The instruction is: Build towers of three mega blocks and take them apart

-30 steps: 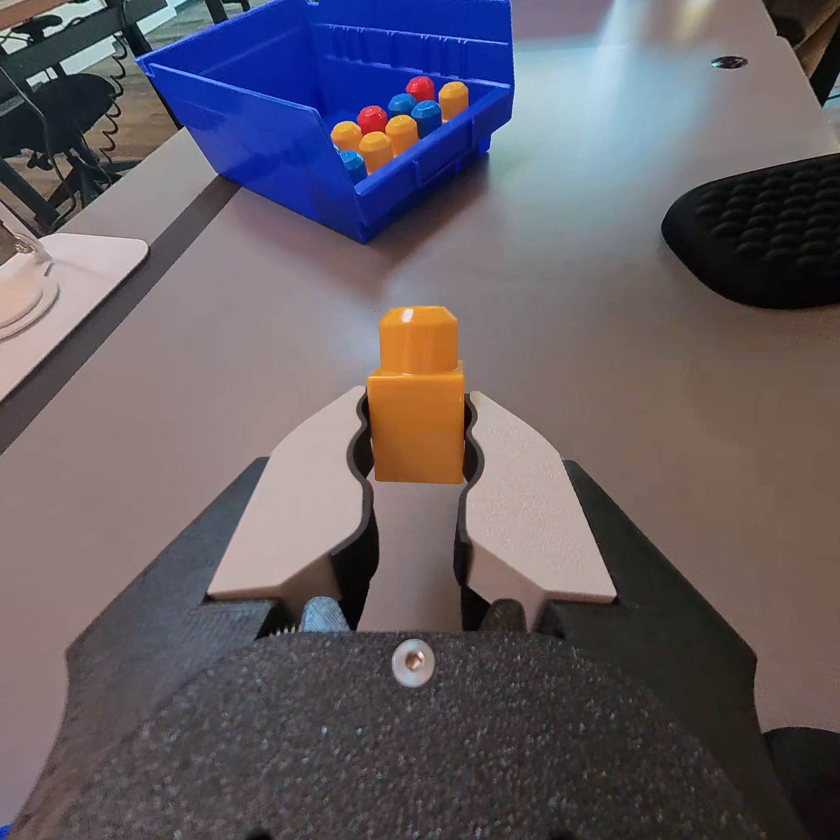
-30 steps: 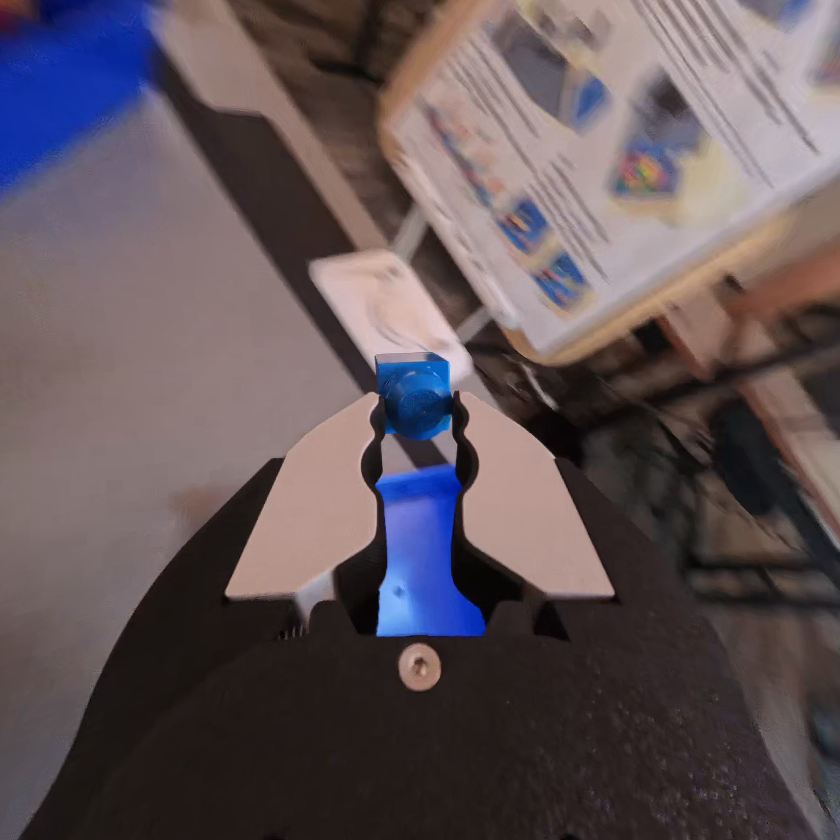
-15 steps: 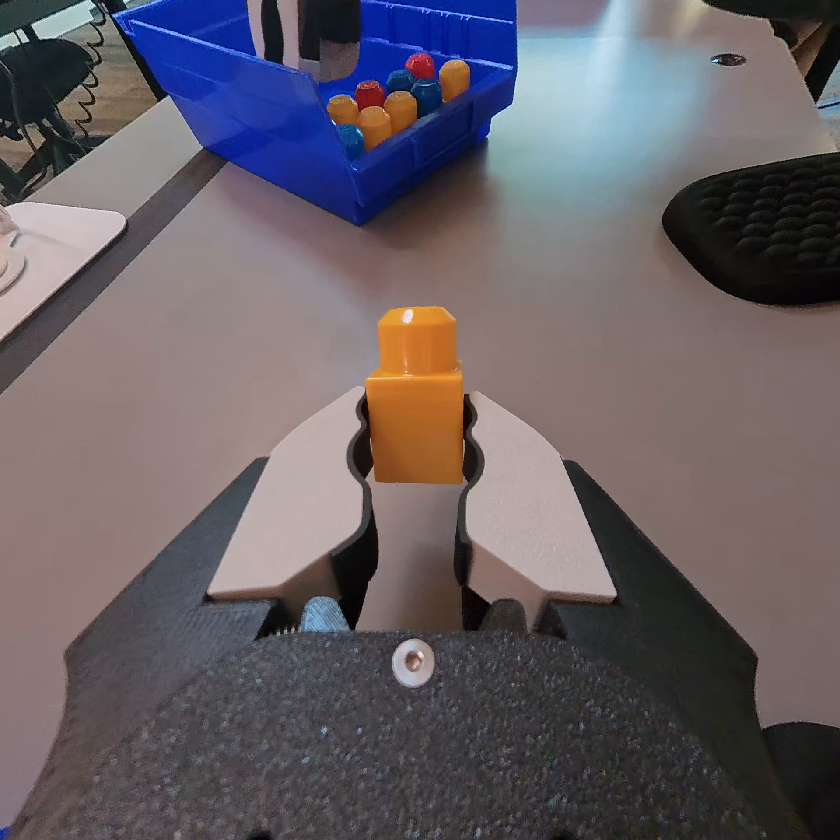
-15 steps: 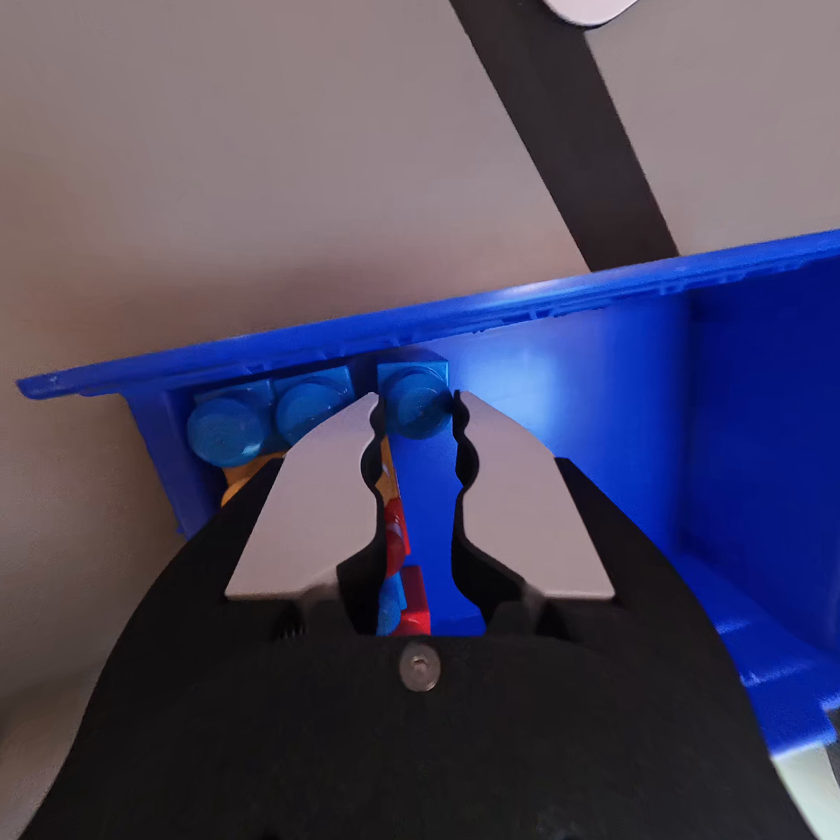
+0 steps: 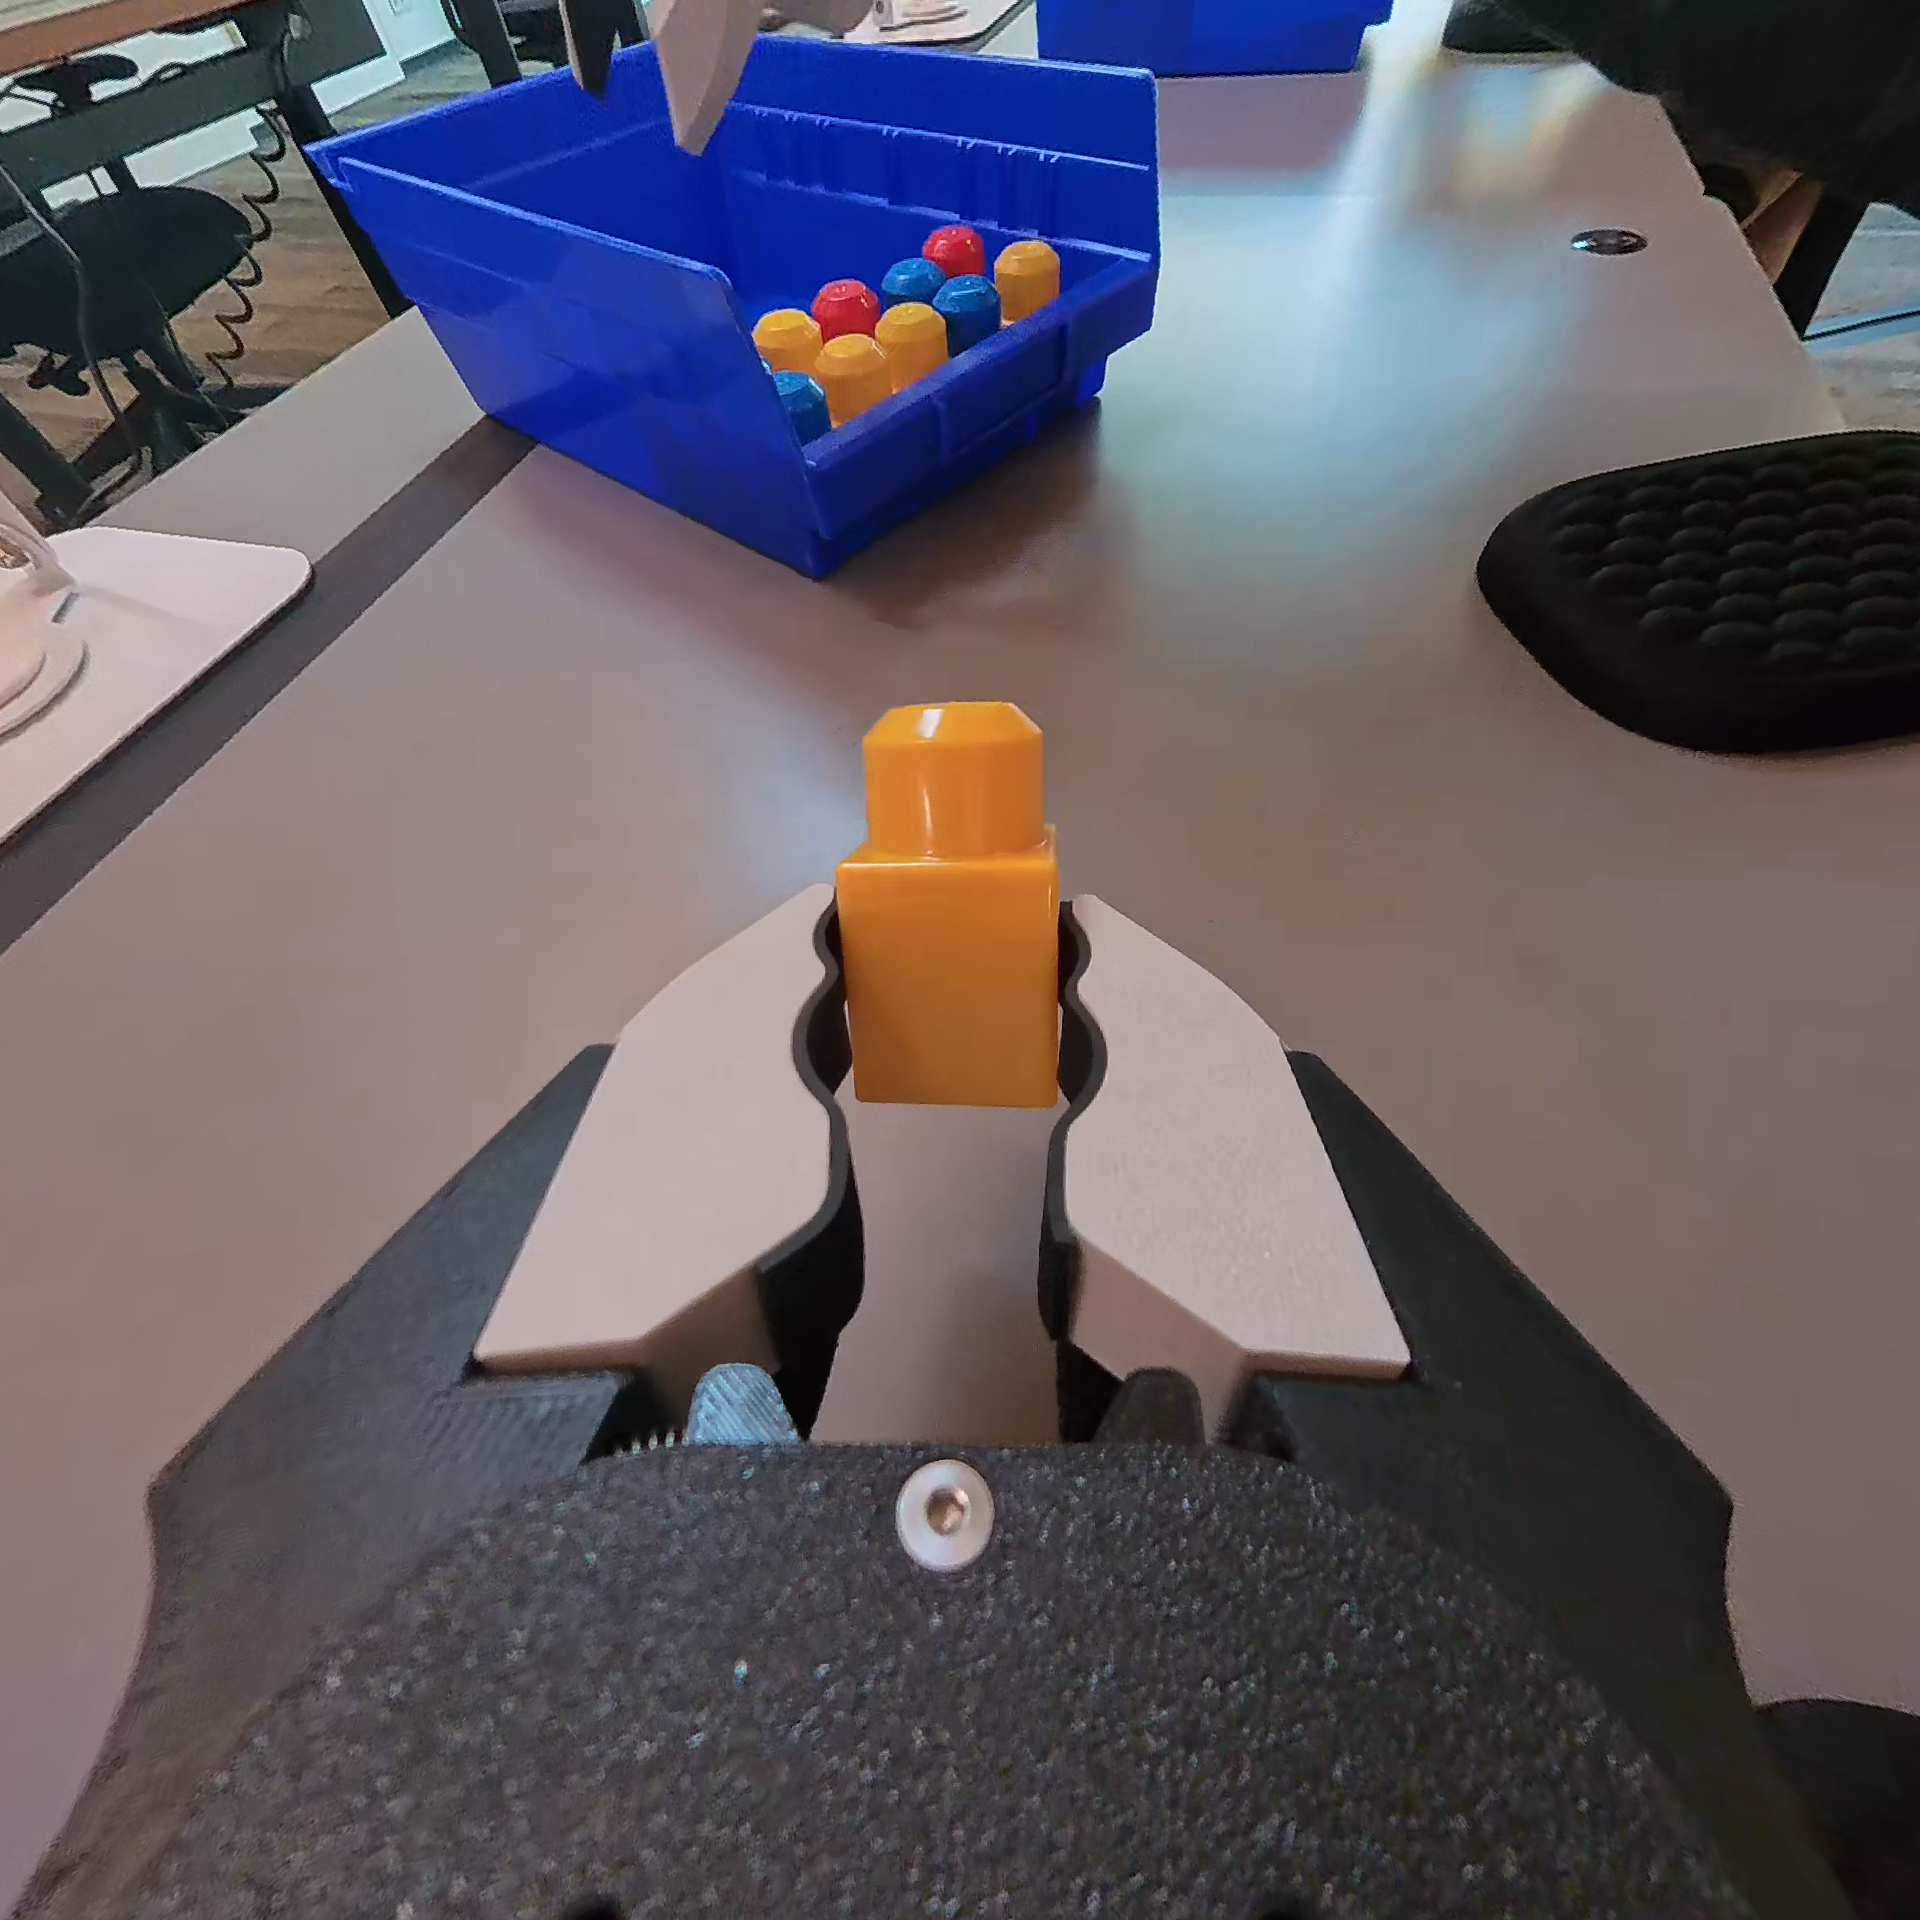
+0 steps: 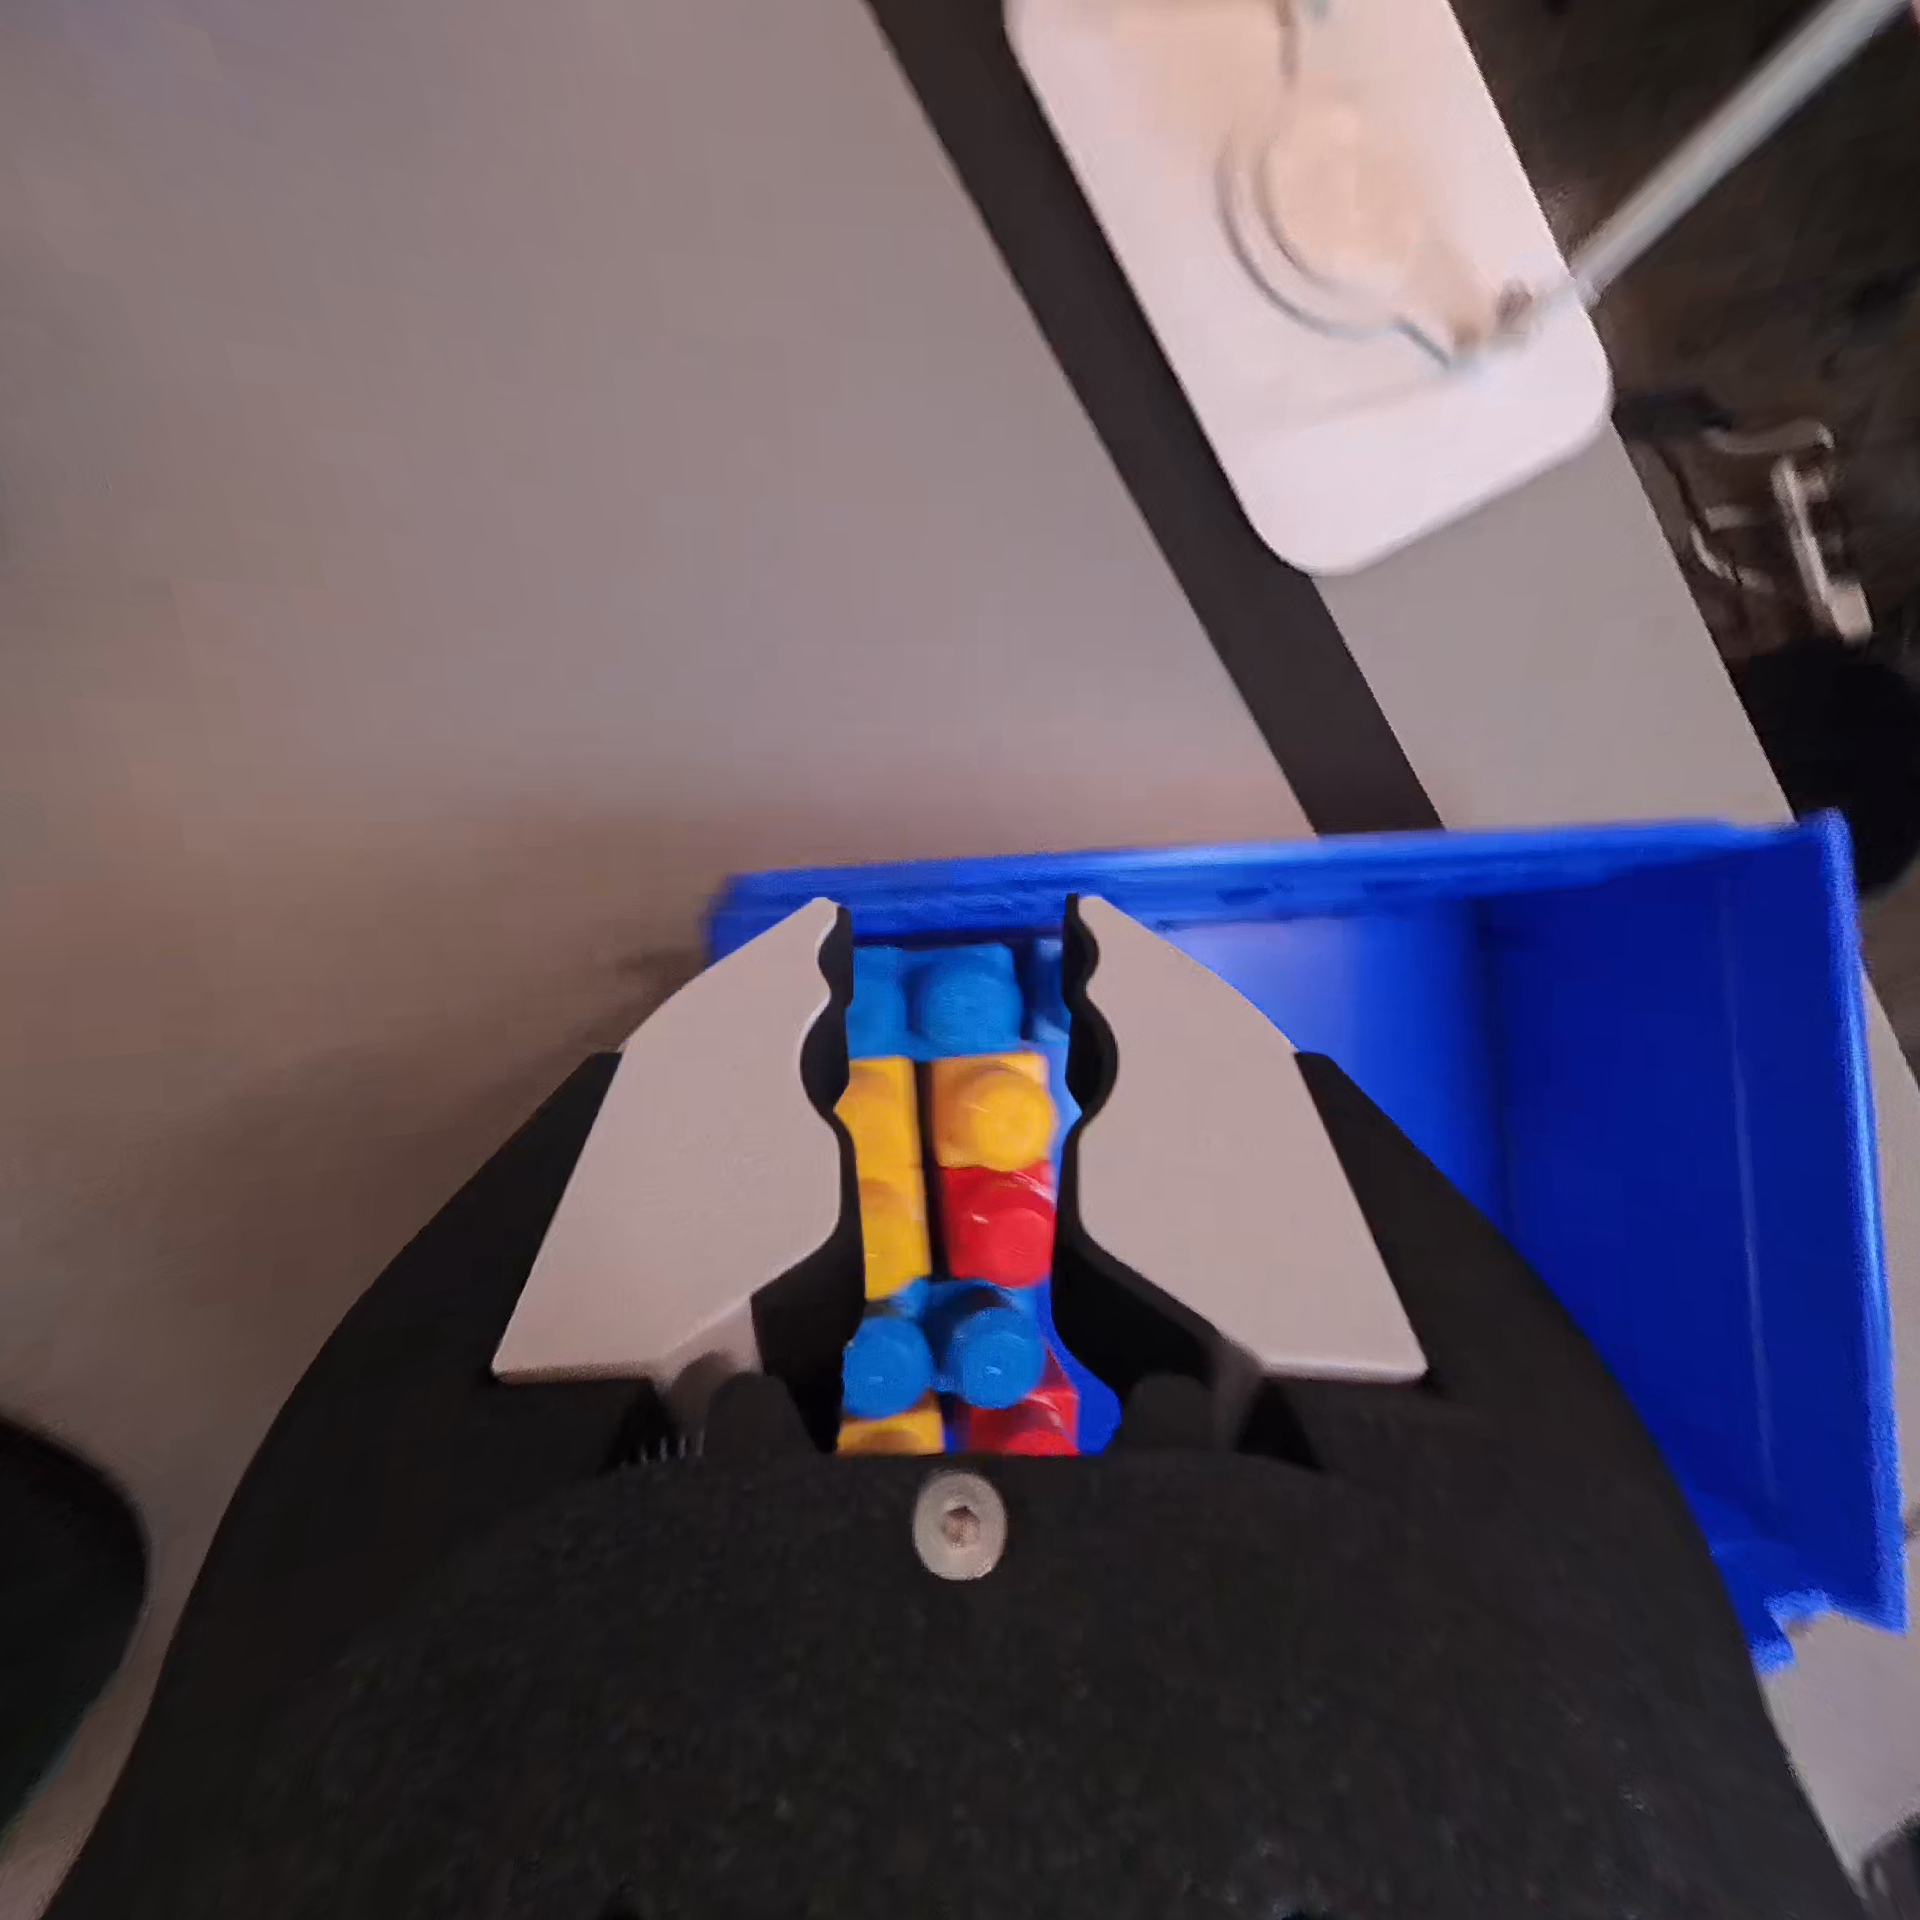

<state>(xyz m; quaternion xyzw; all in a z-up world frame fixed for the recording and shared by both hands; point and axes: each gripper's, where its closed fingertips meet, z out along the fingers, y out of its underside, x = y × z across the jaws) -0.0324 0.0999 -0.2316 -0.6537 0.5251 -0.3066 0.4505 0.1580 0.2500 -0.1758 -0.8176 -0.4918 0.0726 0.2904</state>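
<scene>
Our left gripper (image 5: 951, 904) has its pale fingers closed against the two flat sides of an orange block (image 5: 948, 966), which stands upright on the table (image 5: 520, 790), stud on top. The block sits right at the fingertips, seated in the first scallop of the wavy black inner pads. It is glossy moulded plastic: a square body with an eight-sided, bevelled stud.

Our right gripper (image 6: 954, 914) hangs above the blue bin (image 6: 1621, 1091), looking straight down, fingers parted with nothing between them. Through the gap we see the loose blocks (image 6: 966, 1174) packed studs-up on the bin floor in blue, yellow and red. A blue one (image 6: 961, 1003) lies below the fingertips, but we cannot tell how far beneath. This view is motion-blurred.

From the left wrist view the bin (image 5: 623, 312) stands well beyond the orange block, a hard, shiny tub with ribbed walls and a low front lip; the right gripper's fingertips (image 5: 696, 73) show above its rear rim. A black, dimpled pad (image 5: 1725, 592) lies to the right on the matte grey table. A white mat (image 5: 135, 623) lies to the left.
</scene>
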